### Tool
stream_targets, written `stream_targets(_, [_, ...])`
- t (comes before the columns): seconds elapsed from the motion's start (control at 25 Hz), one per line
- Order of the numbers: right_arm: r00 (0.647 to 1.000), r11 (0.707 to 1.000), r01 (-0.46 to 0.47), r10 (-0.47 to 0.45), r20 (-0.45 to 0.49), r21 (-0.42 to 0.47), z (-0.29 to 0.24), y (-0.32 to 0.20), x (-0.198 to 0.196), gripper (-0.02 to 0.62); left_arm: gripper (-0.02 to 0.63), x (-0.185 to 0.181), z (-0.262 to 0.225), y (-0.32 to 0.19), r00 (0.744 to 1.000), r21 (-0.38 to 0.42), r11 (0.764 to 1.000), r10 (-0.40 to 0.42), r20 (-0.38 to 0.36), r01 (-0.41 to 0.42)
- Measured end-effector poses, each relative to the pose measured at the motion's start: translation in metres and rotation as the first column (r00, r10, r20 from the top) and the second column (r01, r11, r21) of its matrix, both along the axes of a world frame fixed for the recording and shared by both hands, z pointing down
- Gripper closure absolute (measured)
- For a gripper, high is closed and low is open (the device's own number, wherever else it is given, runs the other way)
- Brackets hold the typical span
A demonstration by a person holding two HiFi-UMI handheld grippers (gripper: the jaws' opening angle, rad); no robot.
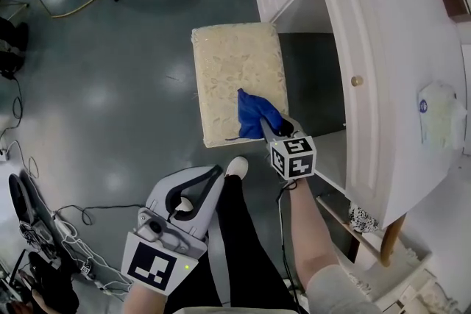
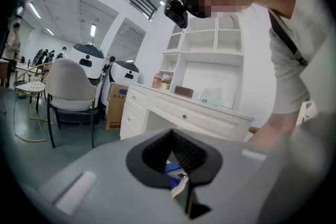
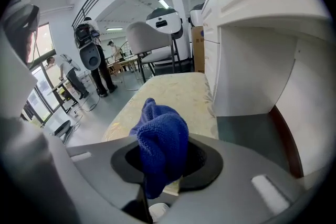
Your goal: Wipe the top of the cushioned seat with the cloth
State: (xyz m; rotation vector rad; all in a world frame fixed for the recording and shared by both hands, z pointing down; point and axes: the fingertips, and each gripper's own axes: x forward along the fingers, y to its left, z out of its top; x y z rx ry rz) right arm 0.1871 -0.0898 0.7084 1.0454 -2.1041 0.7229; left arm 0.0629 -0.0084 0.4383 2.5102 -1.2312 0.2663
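The cushioned seat (image 1: 232, 70) is a pale yellow speckled square on the floor, partly tucked into the white desk's kneehole. My right gripper (image 1: 266, 125) is shut on a bunched blue cloth (image 1: 254, 114), which rests on the seat's near right part. In the right gripper view the cloth (image 3: 160, 149) bulges up between the jaws, with the seat (image 3: 168, 94) stretching ahead. My left gripper (image 1: 215, 174) hangs low at the near left, off the seat, with its jaws together and nothing between them. Through the left gripper (image 2: 176, 165) a bit of the blue cloth (image 2: 172, 169) shows.
A white desk (image 1: 383, 70) with drawers and a round knob (image 1: 357, 81) borders the seat's right side; a white packet (image 1: 440, 114) lies on top. The person's black-trousered leg and white shoe (image 1: 236, 167) stand before the seat. Cables (image 1: 44, 232) lie at left, a chair (image 2: 68, 86) stands farther off.
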Motion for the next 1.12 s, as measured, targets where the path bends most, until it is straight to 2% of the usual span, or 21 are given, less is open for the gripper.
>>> stream_targets(0.28, [0.996, 0.997, -0.080, 0.080, -0.044, 0.003, 0.002, 0.001, 0.055, 0.491, 0.607, 0.025, 0.002, 0.004, 0.999, 0.000, 0.999, 0.044, -0.001, -0.044])
stream_targets(0.56, [0.981, 0.990, -0.137, 0.130, -0.142, -0.041, 0.018, 0.025, 0.102, 0.497, 0.607, 0.040, 0.000, 0.009, 0.997, 0.007, 0.997, 0.075, -0.005, -0.075])
stream_targets(0.96, [0.984, 0.996, -0.094, 0.092, -0.156, -0.009, 0.013, 0.038, 0.078, 0.505, 0.607, 0.038, 0.001, 0.024, 0.996, 0.003, 0.996, 0.085, -0.002, -0.085])
stream_targets(1.12, [0.988, 1.000, -0.024, 0.021, -0.150, -0.012, 0.015, 0.050, 0.046, 0.503, 0.607, 0.030, 0.000, 0.029, 0.997, 0.009, 0.997, 0.074, -0.002, -0.074])
